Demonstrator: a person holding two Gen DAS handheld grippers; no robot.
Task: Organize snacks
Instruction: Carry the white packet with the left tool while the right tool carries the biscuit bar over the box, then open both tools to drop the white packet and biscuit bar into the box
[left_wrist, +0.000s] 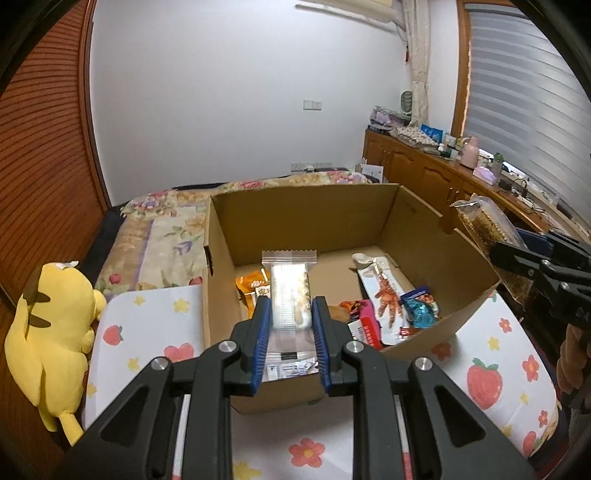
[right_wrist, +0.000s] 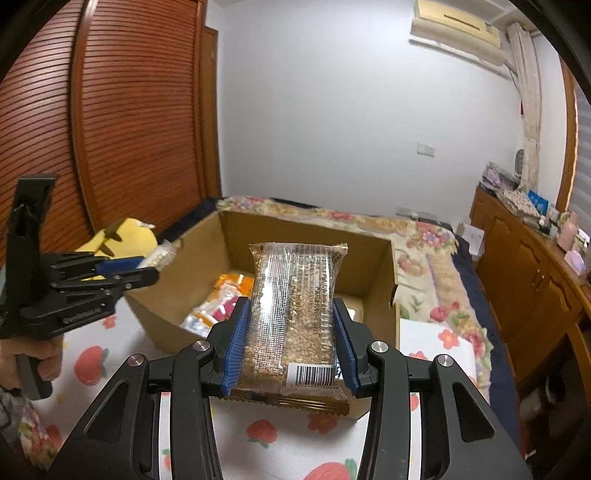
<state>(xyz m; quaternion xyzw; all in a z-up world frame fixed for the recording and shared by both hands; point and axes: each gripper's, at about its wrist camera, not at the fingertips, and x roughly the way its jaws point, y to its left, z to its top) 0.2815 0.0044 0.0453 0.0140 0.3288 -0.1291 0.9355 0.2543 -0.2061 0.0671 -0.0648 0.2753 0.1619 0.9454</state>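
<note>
Two packets are up at once, one per claw. Left claw pinches a clear-wrapped pale snack bar across its width, hanging above the near-left part of the cardboard box. Right claw is clamped on a puffed-grain bar by its long edges, above the box's near rim, barcode end toward the camera. Both bars point lengthwise into the box, likely so each can drop flat. Loose snacks already lie on the box floor: orange packet, chicken-feet packet, blue-wrapped candy. Box sits on a strawberry-print bed cover; yellow plush at far left.
</note>
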